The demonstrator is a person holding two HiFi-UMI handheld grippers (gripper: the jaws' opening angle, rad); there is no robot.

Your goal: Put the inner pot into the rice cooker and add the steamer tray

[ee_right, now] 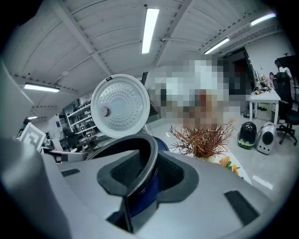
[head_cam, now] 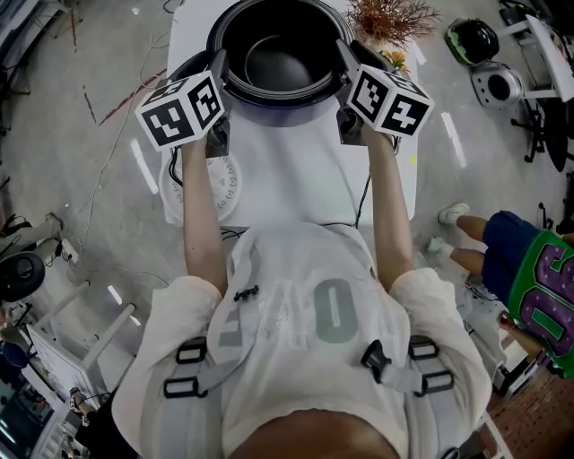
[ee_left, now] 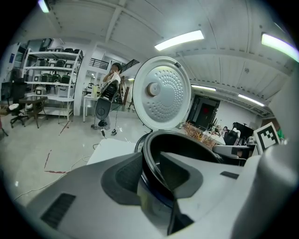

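Observation:
The dark inner pot [head_cam: 273, 58] sits inside the blue rice cooker [head_cam: 269, 115] at the far end of the white table [head_cam: 296, 179]. The cooker's white lid [ee_left: 162, 93] stands open behind it. My left gripper [head_cam: 218, 76] is at the pot's left rim and my right gripper [head_cam: 345, 67] at its right rim. In the left gripper view the thin rim [ee_left: 187, 140] passes between the jaws of the left gripper [ee_left: 152, 179] with slack beside the pads. In the right gripper view the rim [ee_right: 135, 144] likewise runs loosely through the right gripper [ee_right: 148, 175]. A white perforated steamer tray [head_cam: 224, 184] lies on the table, partly under my left arm.
A dried plant bouquet [head_cam: 390, 16] stands just right of the cooker. Two small appliances [head_cam: 473, 40] [head_cam: 496, 85] sit on the floor to the right. Another person [head_cam: 529, 278] stands at right. Cables trail over the floor on the left.

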